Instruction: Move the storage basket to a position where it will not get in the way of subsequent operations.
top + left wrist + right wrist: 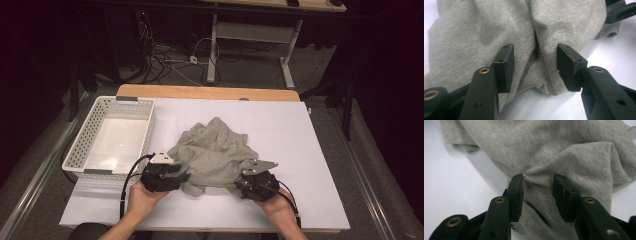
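Your crumpled light-grey knit cloth garment (215, 152) lies bunched in the middle of the white-covered table (310, 150), just right of the white perforated plastic basket (95, 155) that sits at the table's left edge.

Your left tool (186, 176) rests at the garment's near-left edge. In the left gripper view the left tool (535, 67) has its jaws standing partly apart, with a fold of the grey fabric (541, 37) bulging between the two black pads (506, 67). The fabric lies against both pads at the fold, yet you cannot tell from this whether they truly pinch it.

Your right tool (243, 179) sits at the garment's near-right edge, low over the table. In the right gripper view the right tool (537, 195) has its jaws parted, and a ridge of the fabric (579, 157) runs up through the gap. The pads stand clear of the cloth on both sides, so nothing is gripped there.

Both of your hands (142, 200) are at the table's near edge, well apart, with the garment between the tools.
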Demonstrator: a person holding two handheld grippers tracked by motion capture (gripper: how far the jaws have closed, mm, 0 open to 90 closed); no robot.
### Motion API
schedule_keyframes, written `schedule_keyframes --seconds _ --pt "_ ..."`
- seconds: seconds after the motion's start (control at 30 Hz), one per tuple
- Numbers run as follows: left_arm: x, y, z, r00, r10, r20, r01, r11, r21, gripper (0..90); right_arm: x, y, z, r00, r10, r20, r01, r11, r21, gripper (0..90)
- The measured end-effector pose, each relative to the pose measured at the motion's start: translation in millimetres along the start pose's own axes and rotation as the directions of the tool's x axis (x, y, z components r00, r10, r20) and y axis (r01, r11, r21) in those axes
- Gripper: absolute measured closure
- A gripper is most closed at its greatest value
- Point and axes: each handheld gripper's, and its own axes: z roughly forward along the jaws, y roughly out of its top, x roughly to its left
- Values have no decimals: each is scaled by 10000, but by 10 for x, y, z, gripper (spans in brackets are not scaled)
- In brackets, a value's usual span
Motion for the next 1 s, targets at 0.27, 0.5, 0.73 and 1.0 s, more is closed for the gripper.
schedule_keyframes --seconds 0.27,0.5,0.73,1.0 --pt "9 3 -35 9999 34 118 -33 9999 -116 479 -200 19 102 9990 -15 448 0 9994 337 900" --pt "-59 4 9 9997 224 119 -224 9997 42 479 -498 -67 -167 9878 1305 849 -1227 9882 -913 900" --pt "-39 5 25 9999 107 122 -109 9998 163 501 -240 -135 -182 9969 745 -260 -759 9954 -587 818" --pt "-95 29 98 9968 216 769 -266 9976 637 737 54 -86 -16 9981 195 -578 -169 9988 450 647"
